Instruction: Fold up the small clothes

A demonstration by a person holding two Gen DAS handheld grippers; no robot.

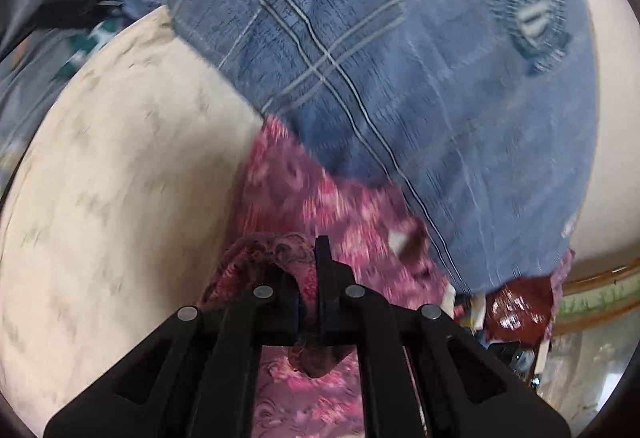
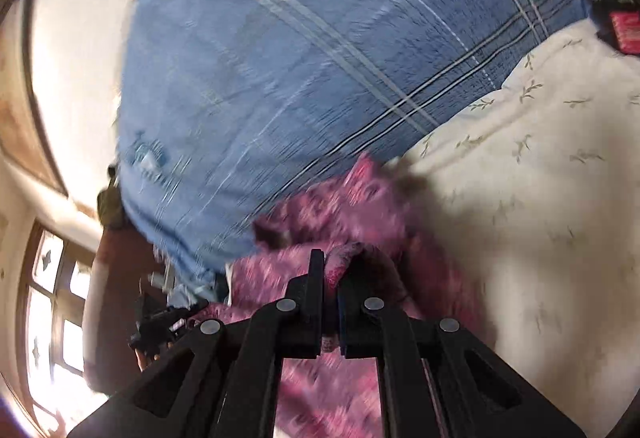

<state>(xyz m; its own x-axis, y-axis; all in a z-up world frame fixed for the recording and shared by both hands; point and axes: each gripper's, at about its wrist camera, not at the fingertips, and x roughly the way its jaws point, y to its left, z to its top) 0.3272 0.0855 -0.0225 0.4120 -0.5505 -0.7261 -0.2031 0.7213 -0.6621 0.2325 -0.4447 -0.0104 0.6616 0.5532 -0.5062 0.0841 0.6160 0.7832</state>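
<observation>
A small pink patterned garment (image 1: 320,198) hangs stretched between both grippers above a cream sheet with a faint leaf print (image 1: 120,178). My left gripper (image 1: 310,262) is shut on one bunched edge of it, the cloth folded over the fingers. In the right wrist view the same pink garment (image 2: 332,210) trails ahead, blurred by motion, and my right gripper (image 2: 332,270) is shut on another edge of it. The rest of the garment drapes below both grippers.
A large blue plaid blanket (image 1: 380,58) with a round emblem (image 1: 534,6) lies on the cream sheet (image 2: 540,178) just beyond the garment. The blue blanket (image 2: 320,58) fills the upper right wrist view. A window (image 2: 52,318) and dark clutter (image 2: 160,322) show at the left.
</observation>
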